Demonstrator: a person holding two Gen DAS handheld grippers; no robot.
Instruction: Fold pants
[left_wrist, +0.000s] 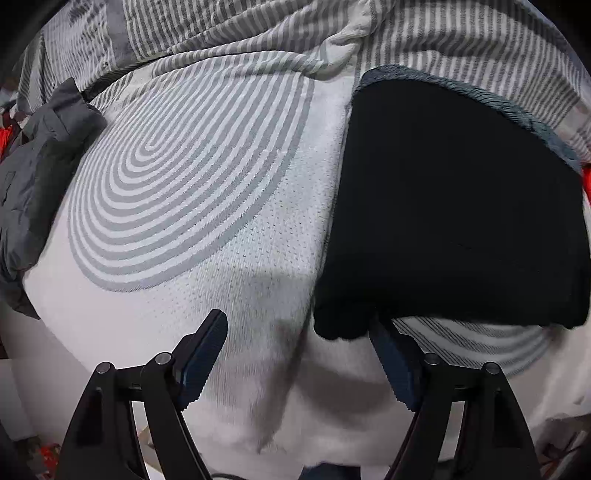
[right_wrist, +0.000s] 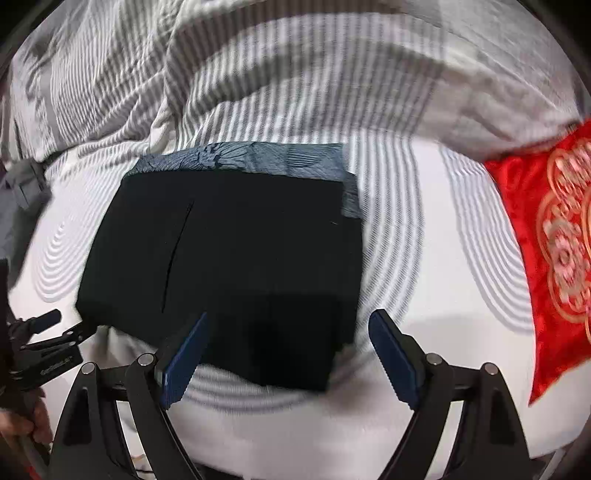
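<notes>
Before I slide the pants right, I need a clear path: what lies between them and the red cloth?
Only bare mattress cover lies between the folded black pants and the red cloth, seen in the right wrist view.

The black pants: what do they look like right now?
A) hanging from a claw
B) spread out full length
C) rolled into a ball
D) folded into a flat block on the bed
D: the black pants lie as a flat rectangular block on the white mattress, with neither claw gripping them.
</notes>
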